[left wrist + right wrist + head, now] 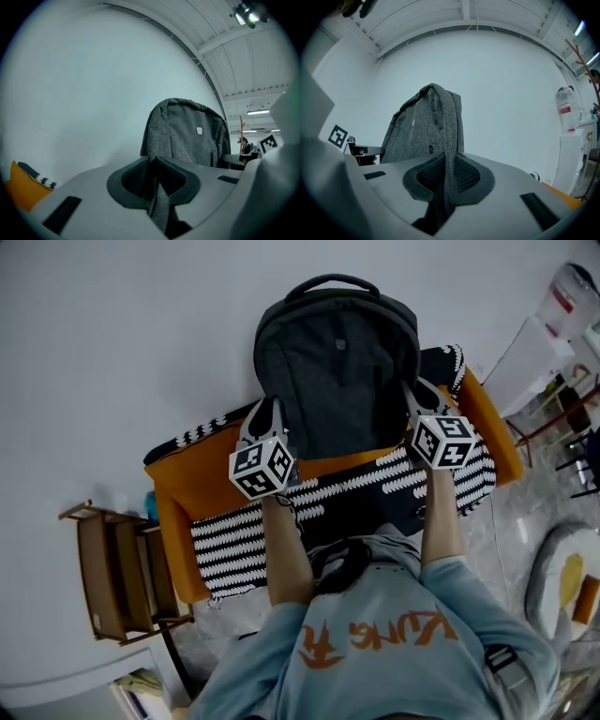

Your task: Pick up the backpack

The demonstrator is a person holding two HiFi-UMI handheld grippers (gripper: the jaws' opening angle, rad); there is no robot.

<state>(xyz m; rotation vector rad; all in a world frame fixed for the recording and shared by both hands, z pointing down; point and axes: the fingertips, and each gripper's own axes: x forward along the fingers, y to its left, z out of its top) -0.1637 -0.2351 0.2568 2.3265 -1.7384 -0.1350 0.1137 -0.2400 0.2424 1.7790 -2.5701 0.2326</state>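
Backpack (pixel 337 371) upright between 2 grippers, just ahead of both. Left gripper (pixel 265 418) nearly closed, pinching fold of its grey fabric; right gripper (pixel 419 401) likewise on opposite side. Grasp done; backpack seems barely off couch (pixel 183 486). Left: lift clear.

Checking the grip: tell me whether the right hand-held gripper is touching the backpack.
Touching. The right gripper view shows the right hand-held gripper with its jaws closed on a fold of grey fabric from the backpack.
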